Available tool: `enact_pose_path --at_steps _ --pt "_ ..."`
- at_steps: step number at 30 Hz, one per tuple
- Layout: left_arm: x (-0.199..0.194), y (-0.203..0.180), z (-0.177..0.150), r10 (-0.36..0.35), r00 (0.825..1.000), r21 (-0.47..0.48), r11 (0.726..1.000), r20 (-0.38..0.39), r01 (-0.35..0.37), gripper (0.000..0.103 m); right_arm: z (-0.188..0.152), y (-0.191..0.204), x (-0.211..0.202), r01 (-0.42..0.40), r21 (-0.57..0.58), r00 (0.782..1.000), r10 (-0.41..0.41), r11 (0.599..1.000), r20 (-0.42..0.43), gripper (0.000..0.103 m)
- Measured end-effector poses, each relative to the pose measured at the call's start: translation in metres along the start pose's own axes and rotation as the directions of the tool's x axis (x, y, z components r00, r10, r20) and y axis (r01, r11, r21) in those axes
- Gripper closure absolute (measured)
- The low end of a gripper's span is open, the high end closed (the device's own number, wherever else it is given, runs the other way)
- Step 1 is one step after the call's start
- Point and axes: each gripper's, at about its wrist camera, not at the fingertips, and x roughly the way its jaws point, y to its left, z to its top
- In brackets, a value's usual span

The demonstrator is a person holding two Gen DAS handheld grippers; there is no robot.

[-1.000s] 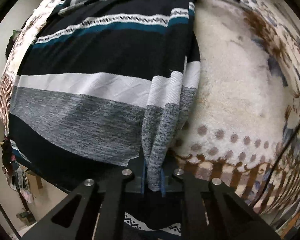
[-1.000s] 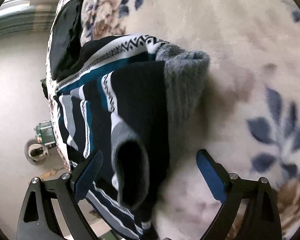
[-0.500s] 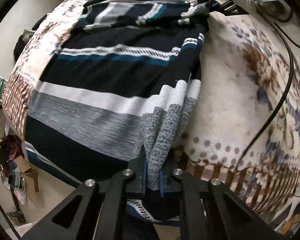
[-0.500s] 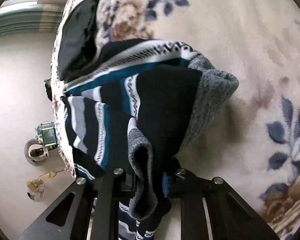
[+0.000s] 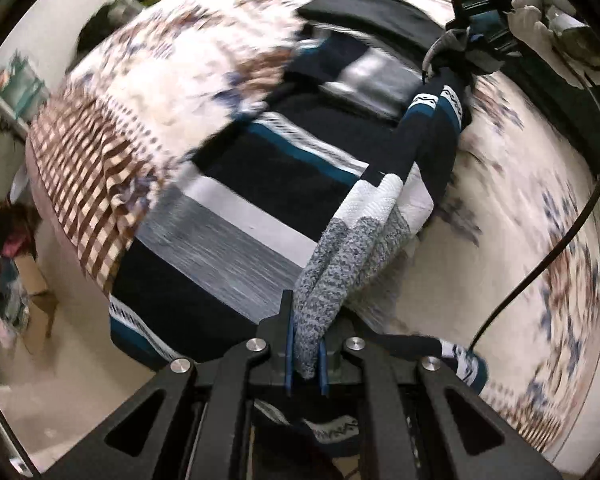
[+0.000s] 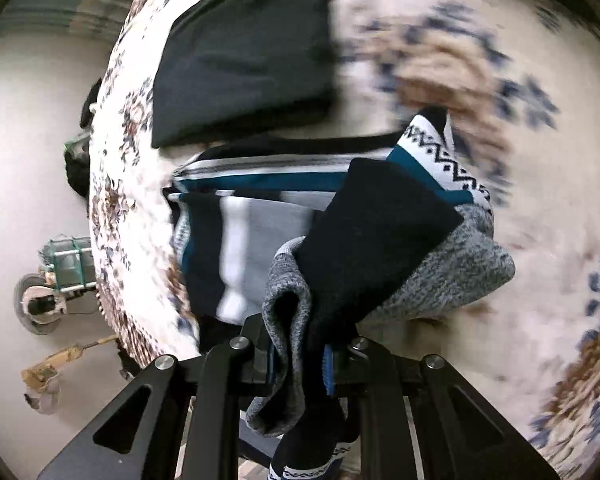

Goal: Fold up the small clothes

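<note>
Change since earlier frames: both grippers have risen, lifting one edge of the sweater clear of the bed; a second ago the right gripper stood wide open around the cloth.
Left gripper (image 5: pixel 305 360): clamped tight on a bunched grey-knit fold of the sweater.
Right gripper (image 6: pixel 299 364): pinching a thick wad of grey and black knit, its jaws nearly together; seen across the bed from the left wrist view, held by a white-gloved hand (image 5: pixel 534 24).
Sweater (image 5: pixel 236 216): striped black, teal, white and grey, with a zigzag band; one long edge hangs between the two grippers, the rest drapes on the bed.
Bed (image 5: pixel 140 92): covered by a cream blanket with brown and blue flowers and a checked border.
Black garment (image 6: pixel 244 56): folded flat, lying on the bed just beyond the sweater.
Cable (image 5: pixel 540 268): dark, crossing over the blanket.
Picture quality: edges blurred.
</note>
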Motion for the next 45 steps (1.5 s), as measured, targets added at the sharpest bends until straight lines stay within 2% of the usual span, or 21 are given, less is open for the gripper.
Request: enact_pose_path --at_steps 1,5,10,12,13,14,15,16,17,18,20,23,25,29,31,34,35,37,39,41,45 --pt "0.008 0.017 0.009 -0.012 1.000 -0.029 1.000 -0.007 0.012 0.096 0.007 0.028 0.017 0.037 -0.026 0.999 -0.038 0.999 -0.005 0.085" --pt "0.043 0.074 0.033 -0.049 0.997 -0.101 0.994 -0.059 0.042 0.096 0.021 0.097 0.076 0.144 -0.082 0.989 -0.147 0.986 -0.029 0.085" --pt "0.075 0.124 0.044 -0.084 0.992 -0.139 0.988 -0.098 0.070 0.095 0.036 0.150 0.137 0.235 -0.104 0.969 -0.241 0.966 -0.054 0.086" --pt "0.083 0.140 0.047 -0.128 0.984 -0.170 0.980 -0.123 0.106 0.091 0.043 0.159 0.158 0.243 -0.083 0.966 -0.249 0.966 -0.074 0.085" --pt "0.083 0.153 0.048 -0.175 0.977 -0.221 0.964 -0.121 0.146 0.091 0.046 0.164 0.171 0.241 -0.078 0.963 -0.249 0.967 -0.104 0.082" --pt "0.082 0.164 0.048 -0.231 0.966 -0.265 0.944 -0.115 0.194 0.088 0.046 0.166 0.176 0.236 -0.072 0.963 -0.243 0.969 -0.116 0.077" --pt "0.081 0.177 0.047 -0.269 0.956 -0.312 0.924 -0.116 0.222 0.071 0.048 0.169 0.179 0.219 -0.061 0.966 -0.226 0.974 -0.128 0.060" --pt "0.078 0.188 0.046 -0.281 0.953 -0.340 0.912 -0.109 0.230 0.056 0.047 0.172 0.180 0.159 -0.053 0.976 -0.165 0.986 -0.143 0.032" --pt "0.074 0.203 0.044 -0.283 0.954 -0.364 0.903 -0.098 0.230 0.052 0.045 0.178 0.177 0.079 -0.057 0.984 -0.087 0.995 -0.153 0.022" --pt "0.072 0.213 0.041 -0.269 0.958 -0.376 0.902 -0.098 0.214 0.050 0.040 0.184 0.170 0.035 -0.070 0.987 -0.045 0.997 -0.152 0.016" --pt "0.069 0.237 0.035 -0.240 0.964 -0.404 0.897 -0.110 0.178 0.050 0.026 0.190 0.154 -0.005 -0.111 0.989 -0.011 0.994 -0.150 0.016" --pt "0.064 0.263 0.028 -0.222 0.965 -0.428 0.892 -0.139 0.143 0.050 -0.016 0.187 0.122 -0.097 -0.152 0.984 0.071 0.984 -0.166 0.016" --pt "0.057 0.269 0.027 -0.220 0.964 -0.428 0.893 -0.147 0.138 0.050 -0.051 0.177 0.104 -0.100 -0.183 0.983 0.069 0.978 -0.172 0.016" --pt "0.047 0.263 0.034 -0.298 0.944 -0.428 0.878 -0.143 0.212 0.050 -0.143 0.128 0.081 0.028 -0.226 0.989 -0.060 0.974 -0.134 0.016" --pt "0.040 0.246 0.043 -0.319 0.938 -0.395 0.886 -0.134 0.245 0.050 -0.185 0.096 0.079 0.073 -0.181 0.986 -0.099 0.981 -0.135 0.016" --pt "0.035 0.227 0.051 -0.324 0.938 -0.354 0.897 -0.121 0.265 0.050 -0.256 0.048 0.097 -0.018 -0.040 0.971 0.008 0.999 -0.238 0.016" --pt "0.033 0.221 0.053 -0.313 0.942 -0.341 0.904 -0.120 0.257 0.050 -0.269 0.038 0.102 -0.018 -0.020 0.967 0.012 1.000 -0.254 0.016" --pt "0.035 0.204 0.060 -0.317 0.941 -0.307 0.913 -0.116 0.270 0.050 -0.298 0.015 0.110 0.025 0.020 0.973 -0.020 0.999 -0.231 0.016" --pt "0.038 0.185 0.064 -0.345 0.930 -0.267 0.915 -0.129 0.303 0.050 -0.314 -0.002 0.113 0.040 0.059 0.979 -0.027 0.997 -0.203 0.016" --pt "0.043 0.159 0.072 -0.350 0.927 -0.205 0.925 -0.134 0.319 0.050 -0.333 -0.026 0.113 0.013 0.137 0.986 0.010 0.990 -0.164 0.016" --pt "0.055 0.121 0.092 -0.379 0.916 -0.115 0.924 -0.132 0.366 0.050 -0.364 -0.044 0.117 -0.025 0.181 0.990 0.049 0.983 -0.129 0.021"
